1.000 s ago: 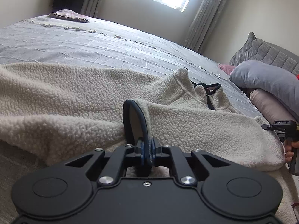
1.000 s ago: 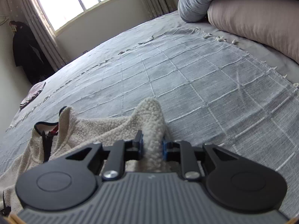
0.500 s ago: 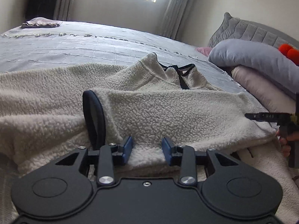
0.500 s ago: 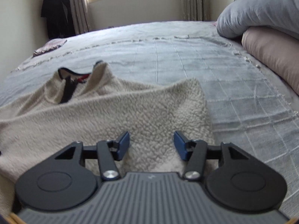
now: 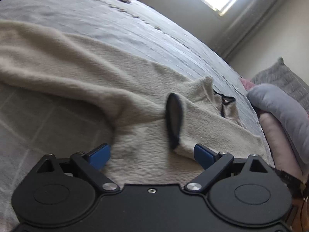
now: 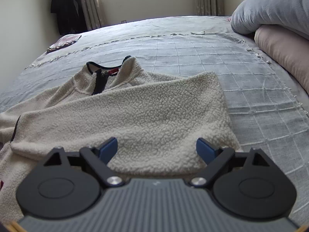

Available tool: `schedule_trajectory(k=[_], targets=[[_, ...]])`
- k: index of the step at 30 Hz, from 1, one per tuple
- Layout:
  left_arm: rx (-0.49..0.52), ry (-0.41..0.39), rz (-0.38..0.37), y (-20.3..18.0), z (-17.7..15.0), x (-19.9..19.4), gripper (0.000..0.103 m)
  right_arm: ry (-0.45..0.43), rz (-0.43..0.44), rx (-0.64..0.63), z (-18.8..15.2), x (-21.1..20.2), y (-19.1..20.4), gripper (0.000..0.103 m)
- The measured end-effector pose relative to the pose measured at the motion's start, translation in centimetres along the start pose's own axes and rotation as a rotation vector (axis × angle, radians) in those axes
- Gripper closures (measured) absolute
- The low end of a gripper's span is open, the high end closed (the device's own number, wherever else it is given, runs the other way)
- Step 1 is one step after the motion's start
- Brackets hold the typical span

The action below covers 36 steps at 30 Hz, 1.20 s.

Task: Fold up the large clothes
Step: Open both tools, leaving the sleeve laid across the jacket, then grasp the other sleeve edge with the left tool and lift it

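**Sleeve laid across, both claws letting go**

The cream fleece pullover (image 6: 146, 116) is lying on the bed (image 6: 212, 58), collar pointing toward twelve o'clock in the right wrist view, with one sleeve now resting folded across the chest toward nine o'clock. A second ago each claw was pinching a ridge of that fleece; half a second ago the blue pads were parting; now the left claw (image 5: 152, 154) and the right claw (image 6: 156, 147) are both standing wide with nothing between their pads, and the cloth is staying where it was dropped. That reads as one sleeve fold finished, with the other sleeve and the body folds probably remaining (a judgement, not a thing seen).

The fabric is a thick, nubbly sherpa pile, soft and slumping into rounded creases rather than sharp edges. A dark-trimmed cuff (image 5: 174, 121) is standing up as an oval loop at about twelve o'clock from the left claw. The collar (image 6: 108, 67) is carrying navy binding and a short zip. Beneath, a grey grid-woven bedspread is stretching outward, with plump pillows (image 6: 270, 13) at two o'clock.
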State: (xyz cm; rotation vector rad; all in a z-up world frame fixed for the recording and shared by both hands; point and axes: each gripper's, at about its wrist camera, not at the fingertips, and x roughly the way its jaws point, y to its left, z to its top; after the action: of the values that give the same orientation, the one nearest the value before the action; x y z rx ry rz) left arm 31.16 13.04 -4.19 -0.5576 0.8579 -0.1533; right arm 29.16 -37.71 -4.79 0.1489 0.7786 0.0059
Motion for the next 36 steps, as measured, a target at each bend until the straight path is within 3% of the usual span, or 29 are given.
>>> schedule_trajectory(k=[6, 12, 22, 29, 32, 35, 36], targets=[[-0.259, -0.081, 0.099, 8.0, 1.7, -3.3, 0.004, 0.010, -0.015, -0.007, -1.0, -2.2, 0.8, 0.008], [-0.384, -0.201, 0.167, 13.8, 3.6, -5.5, 0.004, 0.027, -0.041, -0.037, -1.7, -3.6, 1.8, 0.006], [-0.474, -0.322, 0.201, 18.8, 6.5, -6.9, 0.005, 0.062, -0.063, -0.133, -2.4, -3.7, 5.1, 0.005], [-0.535, -0.426, 0.178, 22.4, 7.5, -6.9, 0.007, 0.087, -0.036, -0.100, -2.2, -3.5, 5.8, 0.005], [-0.515, -0.456, 0.198, 22.7, 8.1, -6.7, 0.017, 0.093, -0.043, -0.093, -2.2, -3.5, 5.9, 0.005], [-0.528, -0.476, 0.199, 23.7, 8.6, -6.3, 0.035, 0.097, -0.048, -0.089, -2.3, -3.4, 6.0, 0.005], [-0.546, -0.482, 0.186, 24.2, 8.8, -6.0, 0.046, 0.099, -0.045, -0.088, -2.3, -3.4, 6.0, 0.005]])
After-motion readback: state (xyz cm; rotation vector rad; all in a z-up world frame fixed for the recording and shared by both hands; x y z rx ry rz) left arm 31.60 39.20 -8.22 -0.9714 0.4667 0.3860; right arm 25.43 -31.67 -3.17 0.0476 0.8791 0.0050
